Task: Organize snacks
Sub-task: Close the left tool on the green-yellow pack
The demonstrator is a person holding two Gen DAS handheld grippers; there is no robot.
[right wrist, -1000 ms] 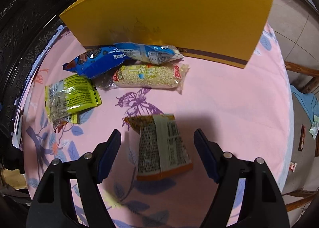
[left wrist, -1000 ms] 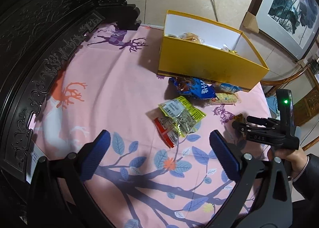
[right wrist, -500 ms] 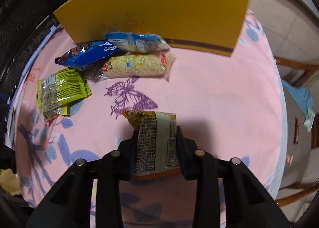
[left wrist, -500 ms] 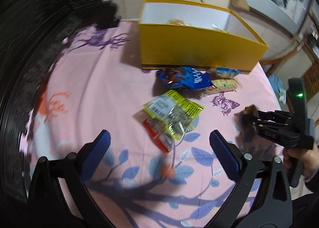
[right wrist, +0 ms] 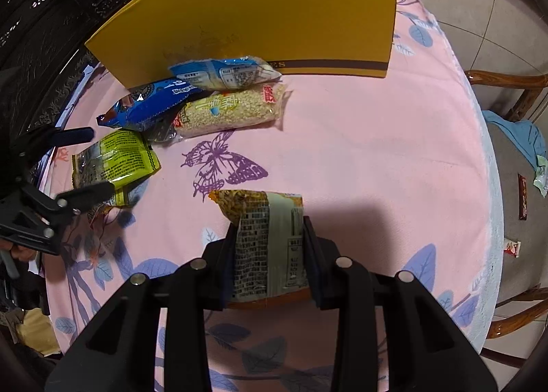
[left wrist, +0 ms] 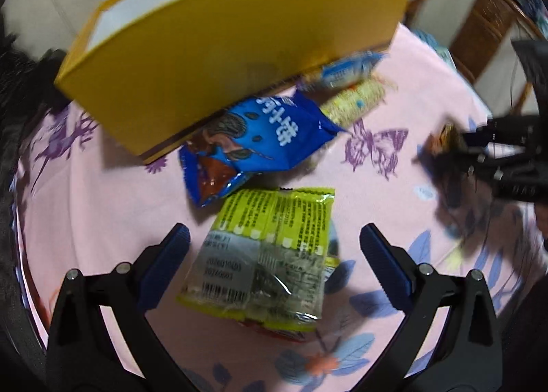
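Note:
My right gripper (right wrist: pixel 269 265) is shut on an orange and grey snack packet (right wrist: pixel 265 237), held just above the pink tablecloth. My left gripper (left wrist: pixel 274 248) is open, its fingers on either side of a yellow-green snack packet (left wrist: pixel 267 255) that lies on a red packet (left wrist: pixel 274 332). A dark blue packet (left wrist: pixel 253 138), a light blue packet (right wrist: pixel 222 71) and a beige grain bar (right wrist: pixel 229 111) lie against the yellow box (right wrist: pixel 260 15). The left gripper also shows in the right wrist view (right wrist: pixel 82 162) around the yellow-green packet (right wrist: pixel 113 159).
The pink patterned tablecloth (right wrist: pixel 359 159) covers a round table. Dark carved wooden furniture (right wrist: pixel 37 32) stands at the left. A wooden chair (right wrist: pixel 513 94) with a blue cloth is at the right, and small wrappers (right wrist: pixel 522 196) lie on the floor.
My right gripper has shut on the orange and grey packet and holds it. My left gripper has moved forward and down, so its open fingers now flank the yellow-green packet.

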